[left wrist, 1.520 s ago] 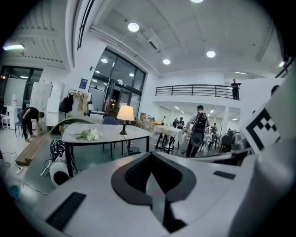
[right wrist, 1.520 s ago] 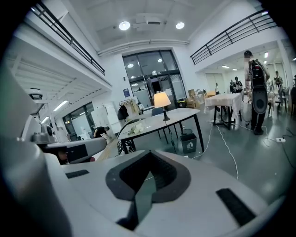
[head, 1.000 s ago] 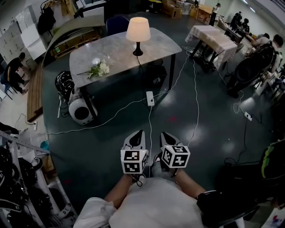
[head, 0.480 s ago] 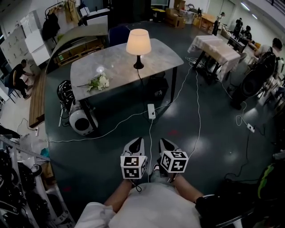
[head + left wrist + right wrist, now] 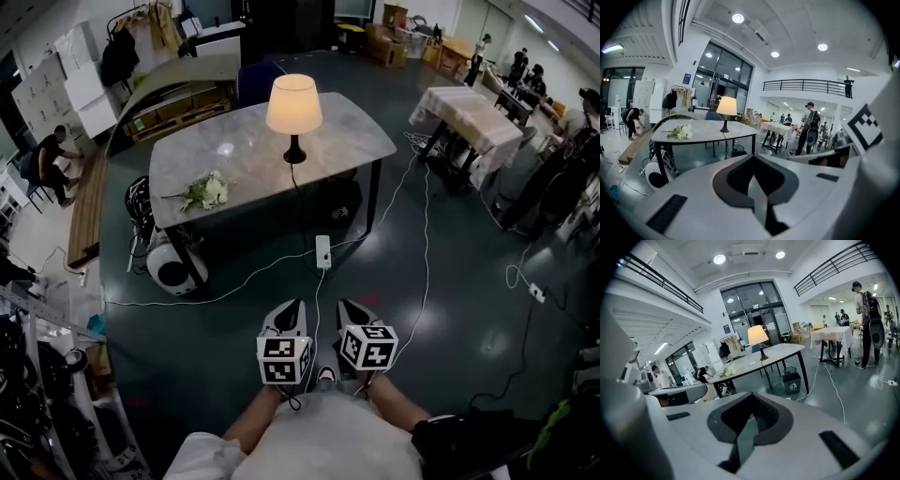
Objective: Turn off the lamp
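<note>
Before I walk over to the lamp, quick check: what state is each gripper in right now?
Left gripper: closed, holding nothing.
Right gripper: closed, holding nothing.

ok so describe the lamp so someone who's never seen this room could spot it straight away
Find the big grey table in the middle of the hall, ahead of the person. The lamp stands on it, right of its middle. It is the only upright thing there: a glowing cream shade on a slim dark stem, while the white flowers lie flat.

Grey table (image 5: 248, 155) w/ lit lamp (image 5: 293, 105) & flowers (image 5: 208, 190).
</note>
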`<state>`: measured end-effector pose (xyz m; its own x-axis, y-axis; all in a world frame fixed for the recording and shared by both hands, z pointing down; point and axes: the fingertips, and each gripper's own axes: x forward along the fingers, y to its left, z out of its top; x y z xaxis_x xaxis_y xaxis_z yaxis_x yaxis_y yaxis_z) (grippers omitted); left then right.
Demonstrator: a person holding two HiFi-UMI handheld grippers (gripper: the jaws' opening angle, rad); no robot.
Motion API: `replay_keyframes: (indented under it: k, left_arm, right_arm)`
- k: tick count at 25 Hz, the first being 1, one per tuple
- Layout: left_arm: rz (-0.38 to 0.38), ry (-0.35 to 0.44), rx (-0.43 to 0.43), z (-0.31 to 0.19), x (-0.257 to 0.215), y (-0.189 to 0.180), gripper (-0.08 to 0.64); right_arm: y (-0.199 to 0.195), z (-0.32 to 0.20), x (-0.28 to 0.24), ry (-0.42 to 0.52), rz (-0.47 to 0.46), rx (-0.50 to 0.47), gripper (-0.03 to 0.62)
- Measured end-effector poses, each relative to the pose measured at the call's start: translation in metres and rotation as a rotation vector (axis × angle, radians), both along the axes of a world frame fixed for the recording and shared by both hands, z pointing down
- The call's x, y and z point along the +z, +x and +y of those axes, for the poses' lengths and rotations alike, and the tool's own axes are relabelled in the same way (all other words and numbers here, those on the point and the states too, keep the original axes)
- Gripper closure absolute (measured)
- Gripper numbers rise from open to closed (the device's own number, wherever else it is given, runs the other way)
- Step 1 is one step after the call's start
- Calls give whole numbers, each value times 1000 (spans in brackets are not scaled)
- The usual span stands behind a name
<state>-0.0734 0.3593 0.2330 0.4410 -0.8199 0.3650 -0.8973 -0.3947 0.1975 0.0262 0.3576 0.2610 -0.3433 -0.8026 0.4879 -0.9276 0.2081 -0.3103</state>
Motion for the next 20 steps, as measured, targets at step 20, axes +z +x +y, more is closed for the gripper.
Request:
replay_keyframes:
  k: [20]
  left_arm:
    - [-20,-17,-42,-96,11,64,551]
  right_arm:
    - [71,-91,22,-44,5,-40,592]
